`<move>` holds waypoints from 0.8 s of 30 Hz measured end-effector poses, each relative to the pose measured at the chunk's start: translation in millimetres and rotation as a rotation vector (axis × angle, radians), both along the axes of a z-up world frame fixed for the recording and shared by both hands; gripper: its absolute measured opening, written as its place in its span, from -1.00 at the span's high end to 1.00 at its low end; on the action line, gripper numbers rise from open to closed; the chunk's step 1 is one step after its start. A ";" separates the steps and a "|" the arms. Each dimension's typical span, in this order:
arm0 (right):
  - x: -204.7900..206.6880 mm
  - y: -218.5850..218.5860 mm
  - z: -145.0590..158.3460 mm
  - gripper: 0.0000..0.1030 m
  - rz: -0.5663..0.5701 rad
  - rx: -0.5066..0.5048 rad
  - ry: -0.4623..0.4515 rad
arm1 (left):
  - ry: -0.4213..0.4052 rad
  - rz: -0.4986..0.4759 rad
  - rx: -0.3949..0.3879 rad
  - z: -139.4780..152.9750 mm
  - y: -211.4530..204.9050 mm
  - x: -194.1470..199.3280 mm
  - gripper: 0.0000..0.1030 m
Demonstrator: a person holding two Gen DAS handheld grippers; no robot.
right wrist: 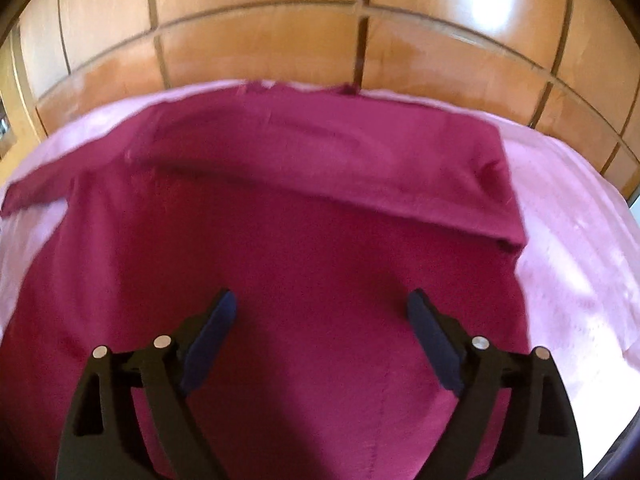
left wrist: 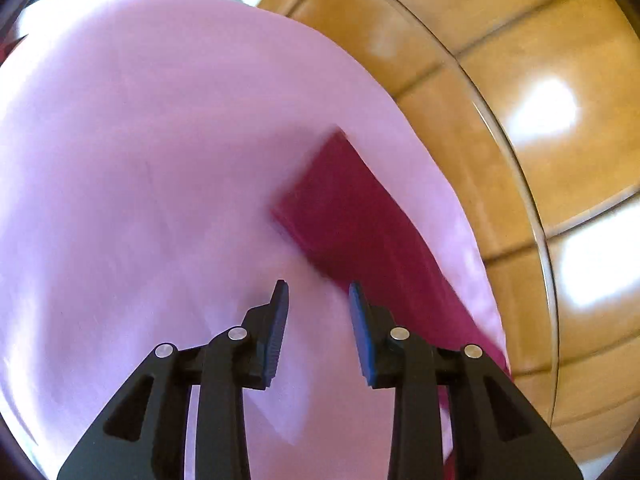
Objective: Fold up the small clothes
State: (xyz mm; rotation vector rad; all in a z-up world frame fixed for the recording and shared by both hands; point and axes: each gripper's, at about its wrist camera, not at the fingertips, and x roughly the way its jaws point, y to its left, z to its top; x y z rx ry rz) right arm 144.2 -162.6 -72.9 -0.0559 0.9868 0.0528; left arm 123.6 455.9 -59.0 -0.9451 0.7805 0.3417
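Observation:
A dark magenta shirt (right wrist: 304, 240) lies spread on a pink cloth (right wrist: 568, 248). In the right wrist view its far part is folded over toward me, and one sleeve (right wrist: 36, 188) sticks out at the left. My right gripper (right wrist: 322, 300) is open wide and empty, just above the middle of the shirt. In the left wrist view a sleeve of the shirt (left wrist: 352, 216) lies on the pink cloth (left wrist: 140, 140), just ahead and right of my left gripper (left wrist: 318, 292), which is open and empty over the cloth.
The pink cloth covers a round glass table whose rim (left wrist: 532, 216) curves past on the right. Below and beyond it is an orange tiled floor (right wrist: 260, 12) with bright window reflections (left wrist: 540, 112).

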 end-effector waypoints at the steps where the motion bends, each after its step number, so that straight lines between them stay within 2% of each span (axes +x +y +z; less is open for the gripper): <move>1: 0.4 2.4 -3.7 -0.85 0.000 -0.008 0.007 | -0.002 0.005 0.003 -0.2 4.7 1.1 0.43; 3: 3.7 2.9 -10.0 -0.96 -0.008 -0.006 0.031 | 0.006 0.025 0.007 -1.9 11.9 5.9 0.43; 7: 6.2 -6.1 -15.3 -0.97 -0.035 0.068 0.056 | 0.013 0.031 -0.005 -5.9 17.6 21.2 0.43; 10: 6.0 -8.9 -16.3 -0.97 -0.037 0.077 0.046 | 0.005 0.025 0.011 -7.2 20.9 29.0 0.43; 12: 5.3 -9.4 -15.7 -0.97 -0.035 0.081 0.048 | 0.005 0.011 0.027 -8.1 22.3 35.2 0.58; 13: 3.0 -9.2 -15.5 -0.97 -0.035 0.080 0.046 | 0.011 -0.003 0.047 -6.1 20.3 40.0 0.87; 15: -1.7 -9.2 -15.6 -0.97 -0.034 0.072 0.036 | -0.007 -0.030 0.063 1.0 14.1 46.9 0.86; 21: -5.4 -10.1 -15.8 -0.97 -0.036 0.074 0.027 | -0.211 -0.227 0.109 66.9 -51.8 61.9 0.87; 24: -6.6 -10.9 -15.1 -0.97 -0.037 0.082 0.022 | -0.321 -0.390 0.122 102.6 -119.3 67.3 0.87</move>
